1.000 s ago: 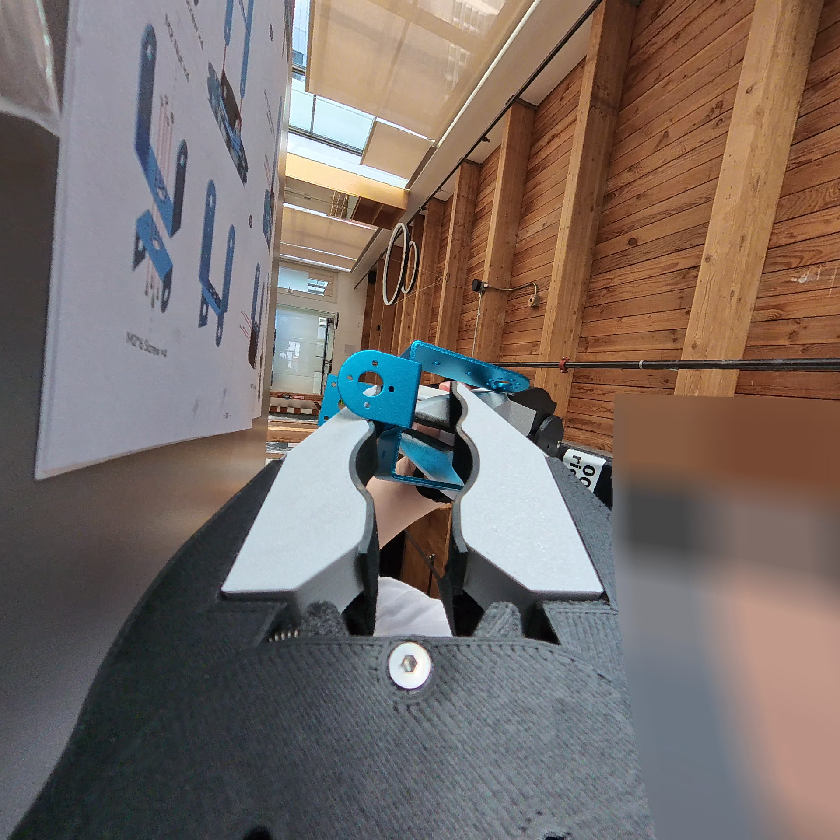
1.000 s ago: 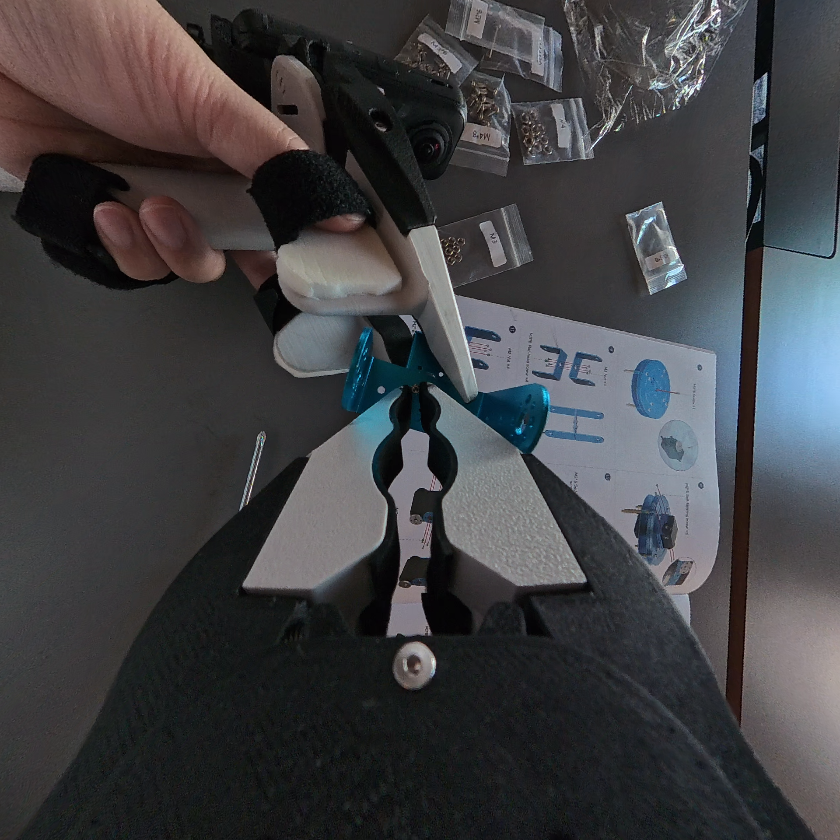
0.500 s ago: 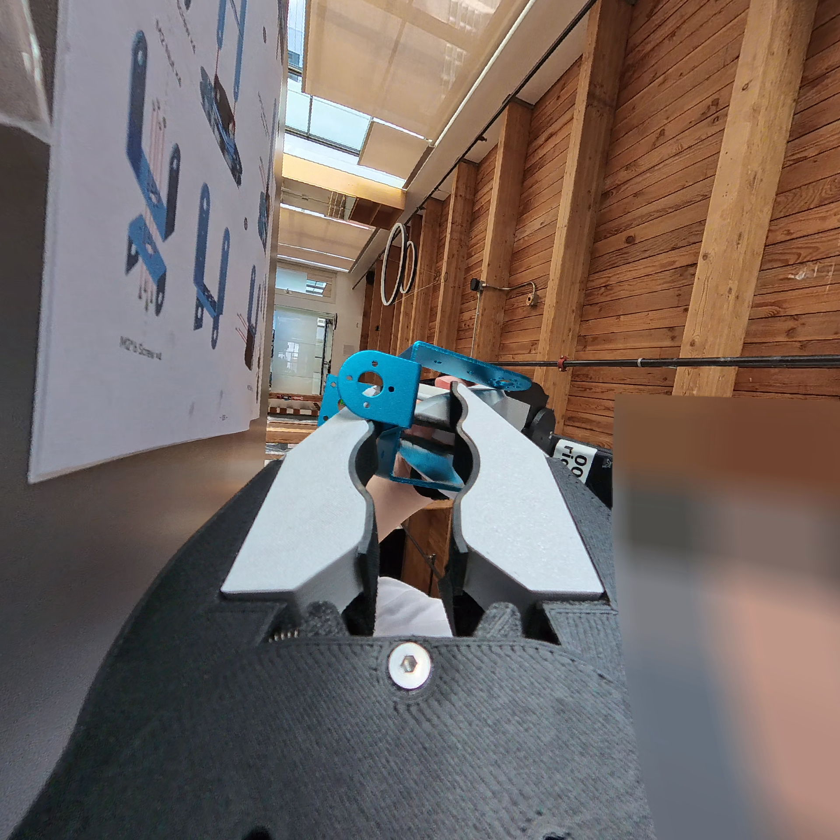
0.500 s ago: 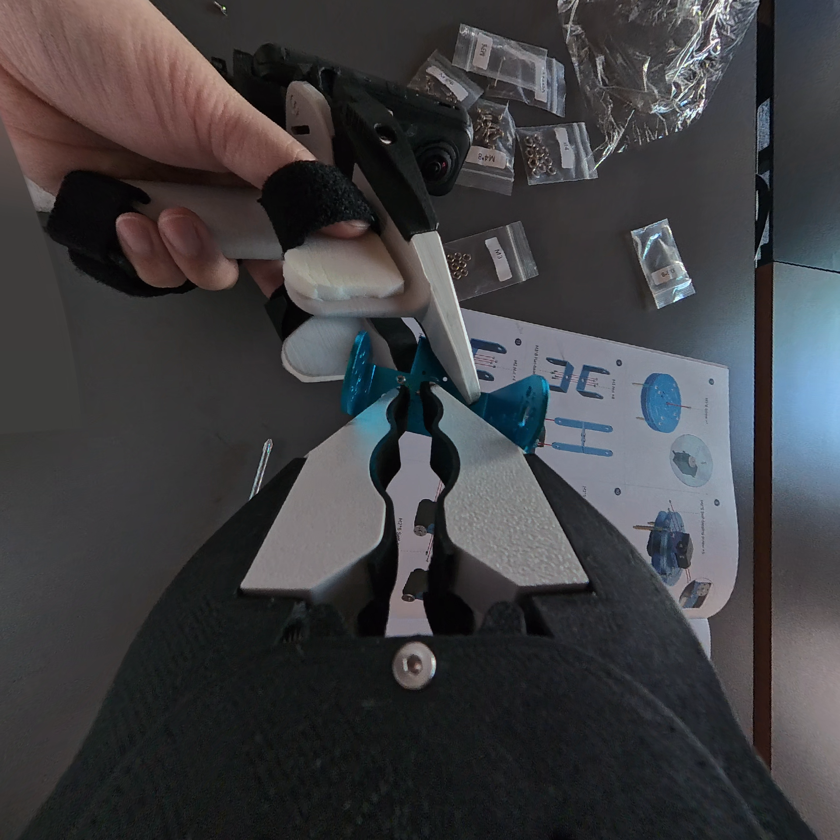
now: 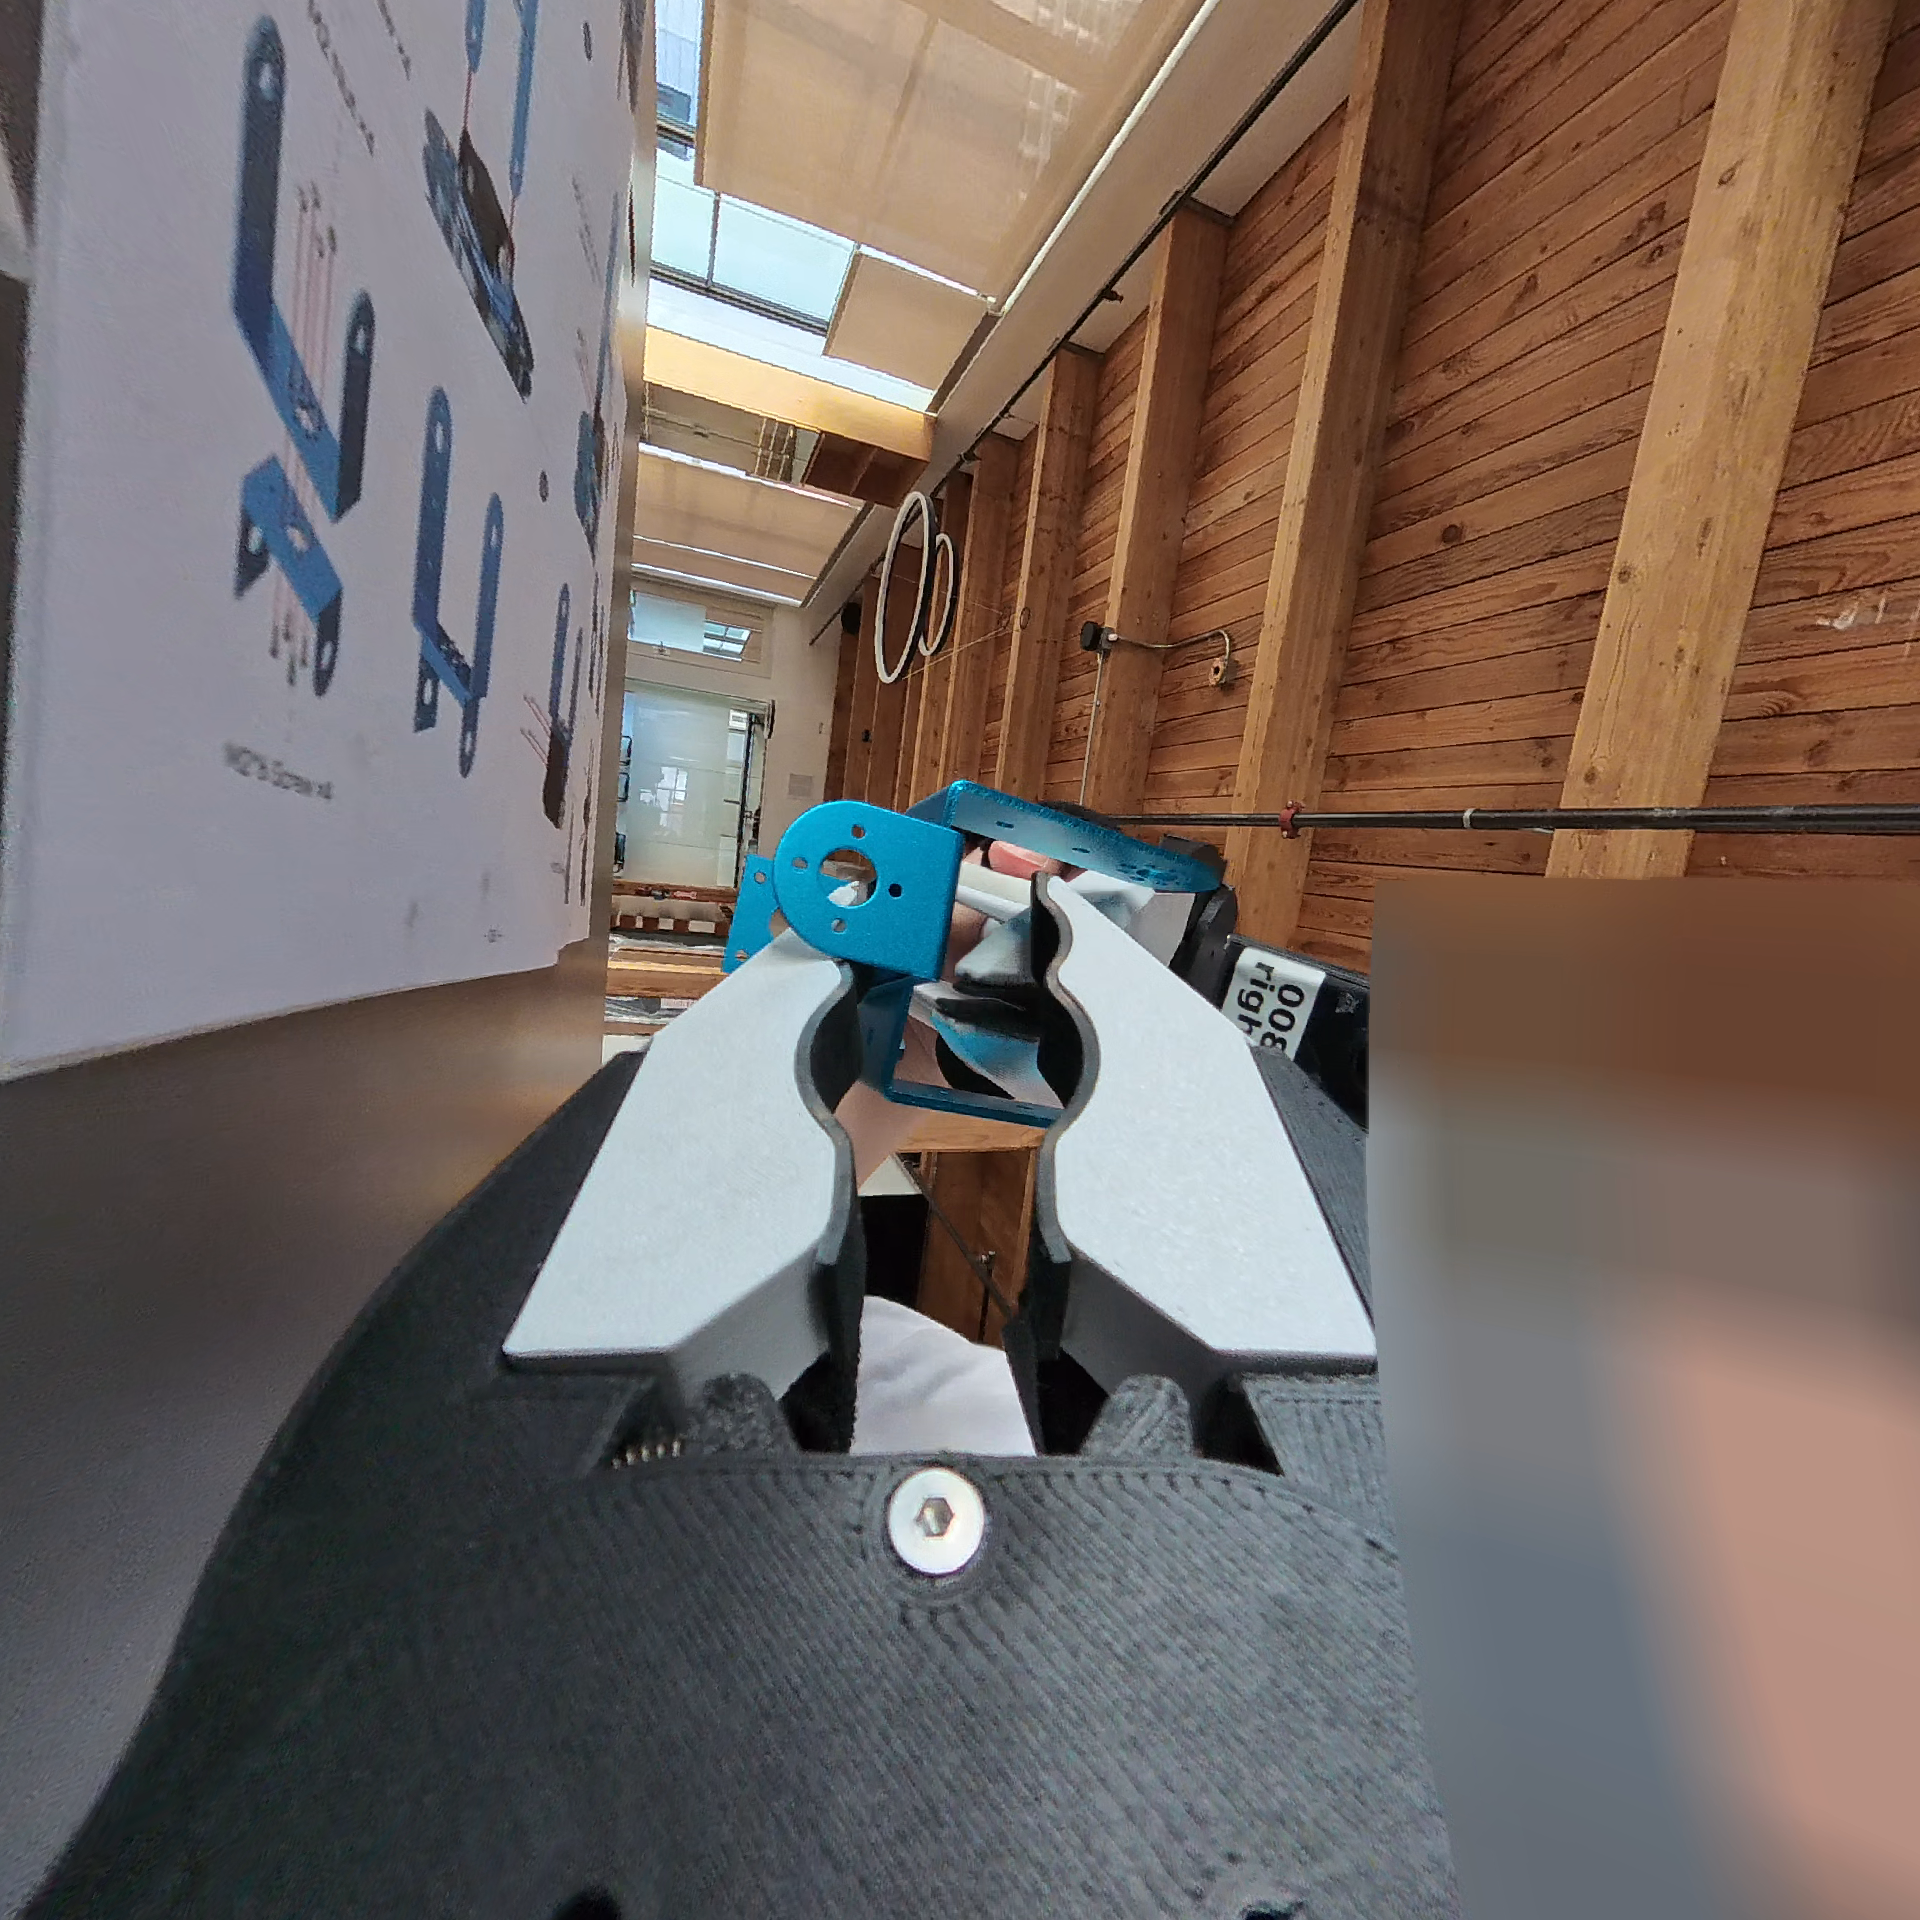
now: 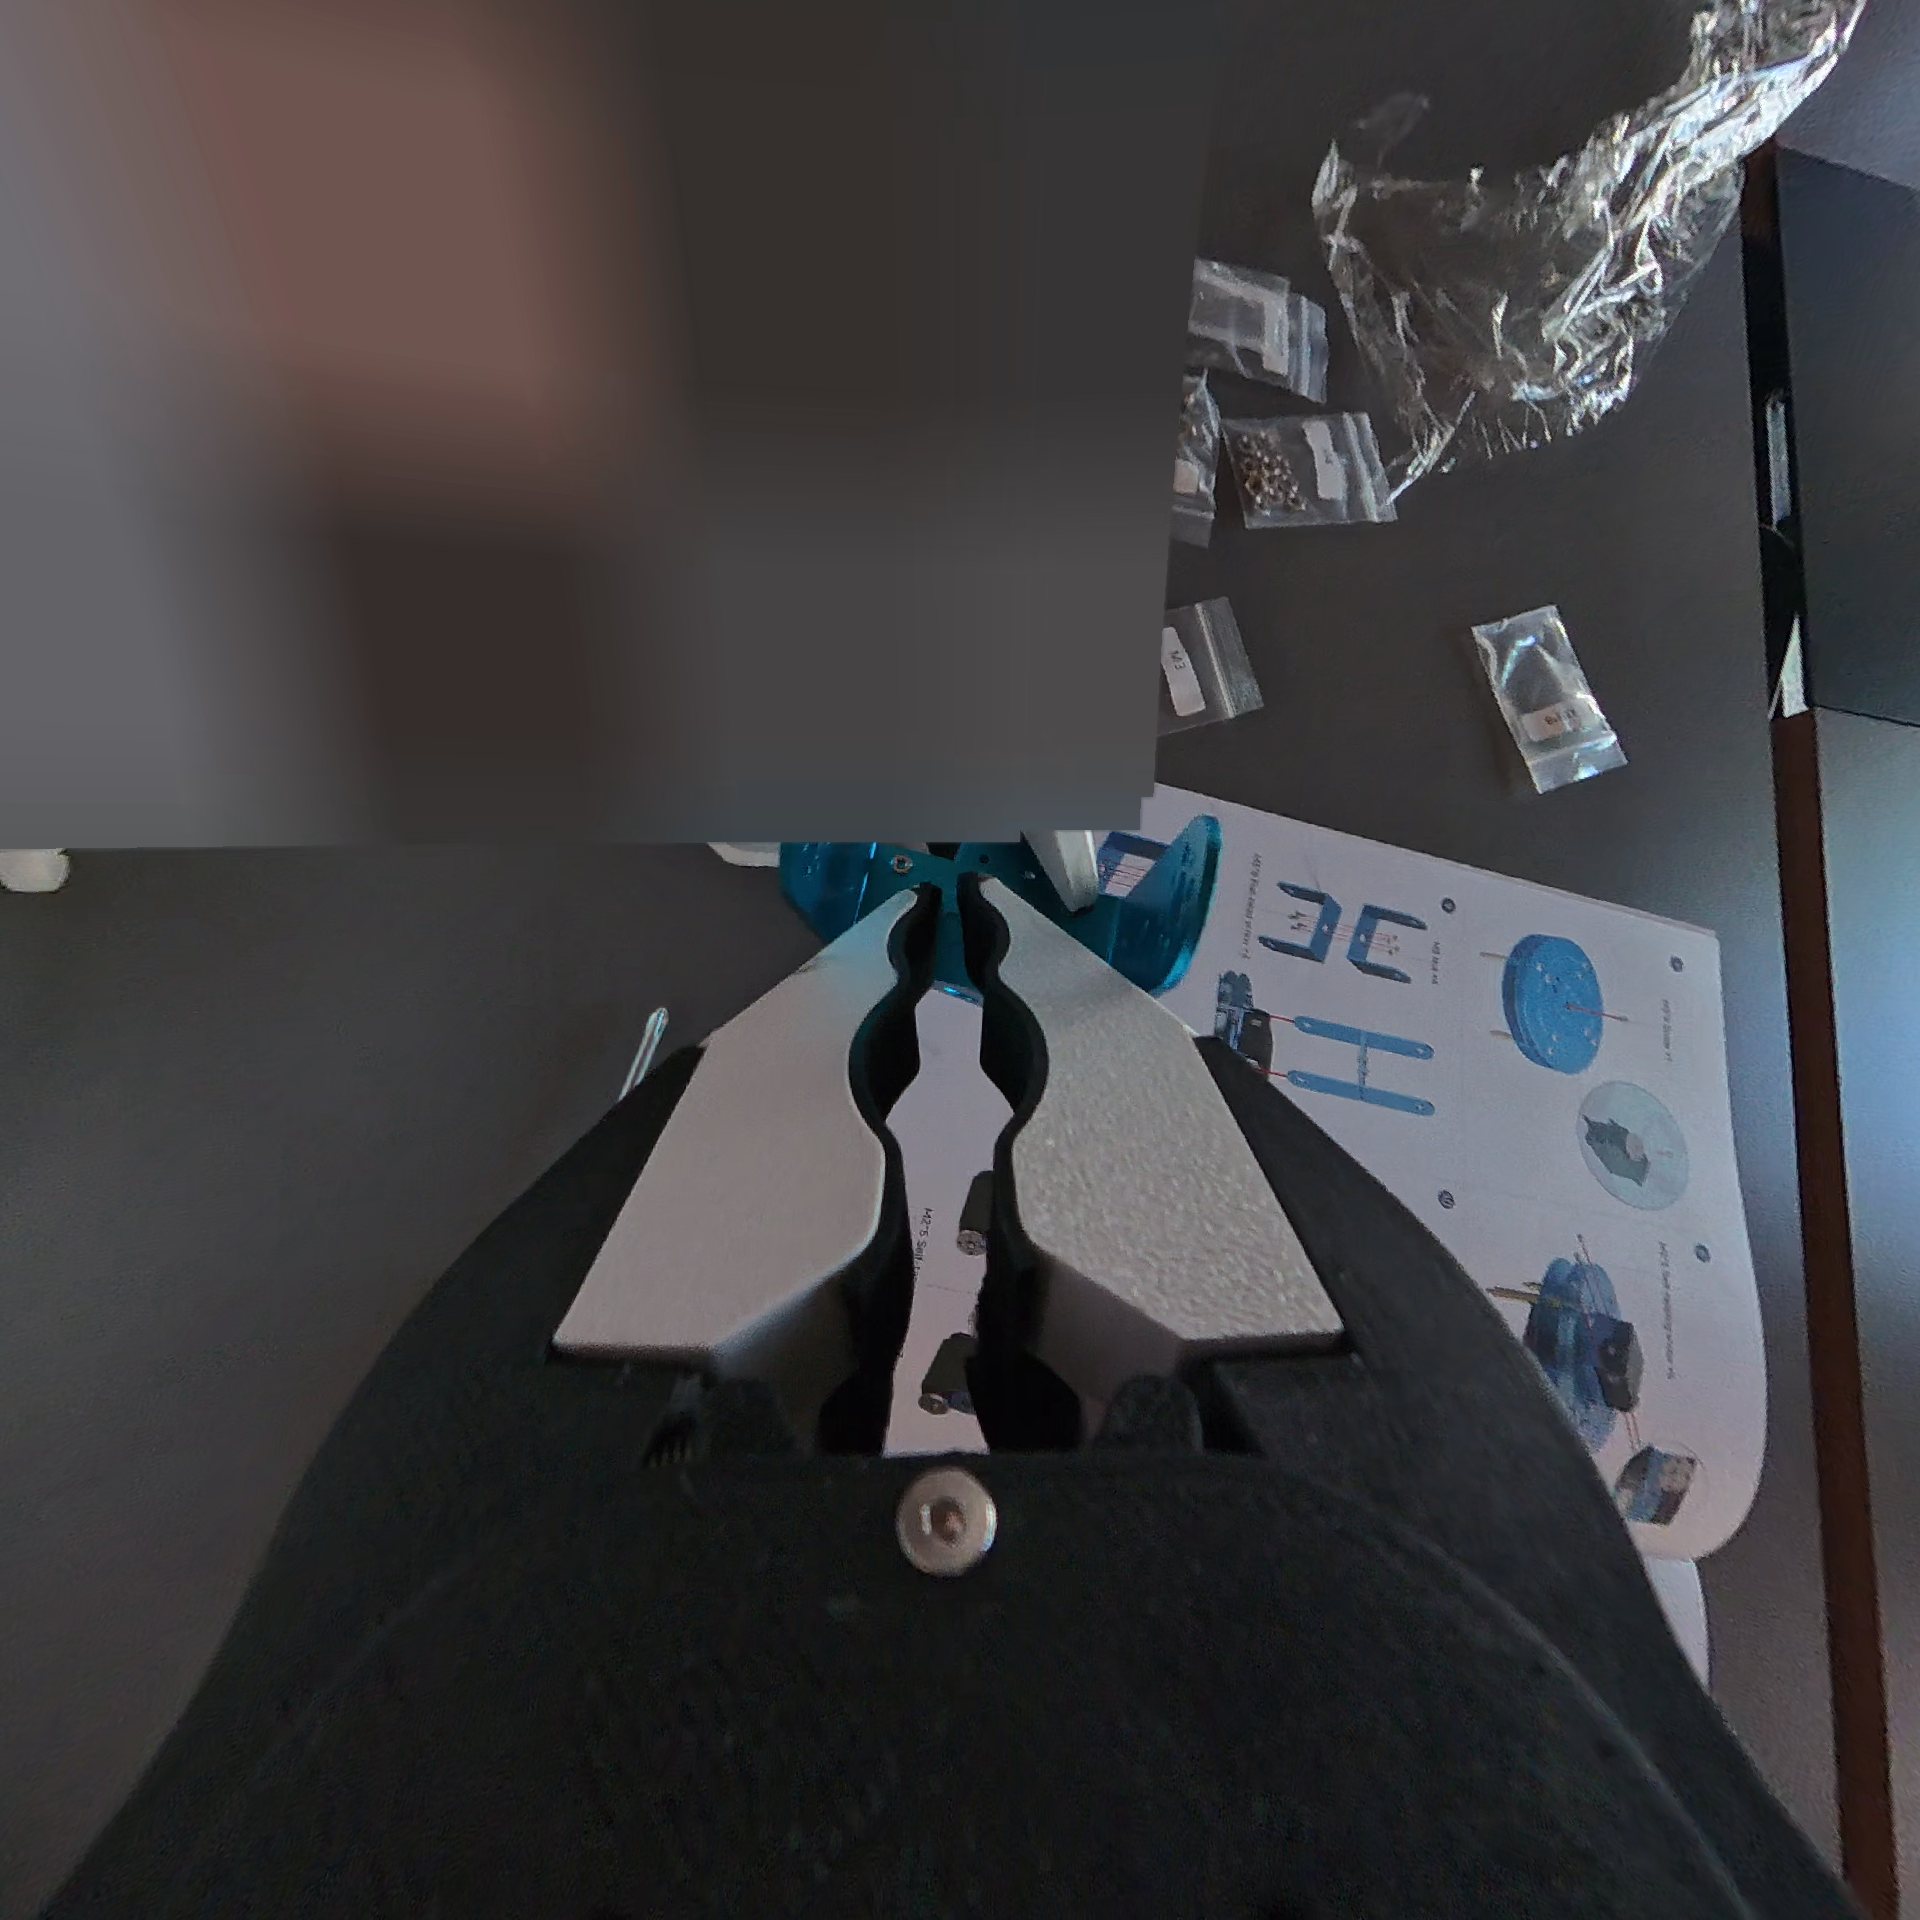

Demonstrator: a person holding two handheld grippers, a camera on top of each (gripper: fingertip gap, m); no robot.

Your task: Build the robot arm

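Note:
A blue metal bracket assembly (image 5: 883,883) with drilled round flanges hangs in the air between both grippers. My left gripper (image 5: 935,925) is shut on it across its width, one fingertip against the flange with the large hole. My right gripper (image 6: 943,894) is shut on the thin middle plate of the bracket (image 6: 1164,935), above the dark table (image 6: 312,1143). One white finger of the left gripper (image 6: 1065,868) shows at the bracket in the right wrist view. The right gripper's black body (image 5: 1278,997) shows behind the bracket in the left wrist view.
A white instruction sheet (image 6: 1558,1039) lies on the table under the bracket and also fills the left of the left wrist view (image 5: 260,520). Small bags of hardware (image 6: 1304,473), crumpled clear plastic (image 6: 1538,260) and a thin metal tool (image 6: 649,1039) lie around. The table edge (image 6: 1808,1039) runs along the right. Left and right tips are no more than a few centimetres apart.
Both grippers have shifted together with the bracket; the sheet and bags have slid down and right in the right wrist view. Both holds are unchanged.

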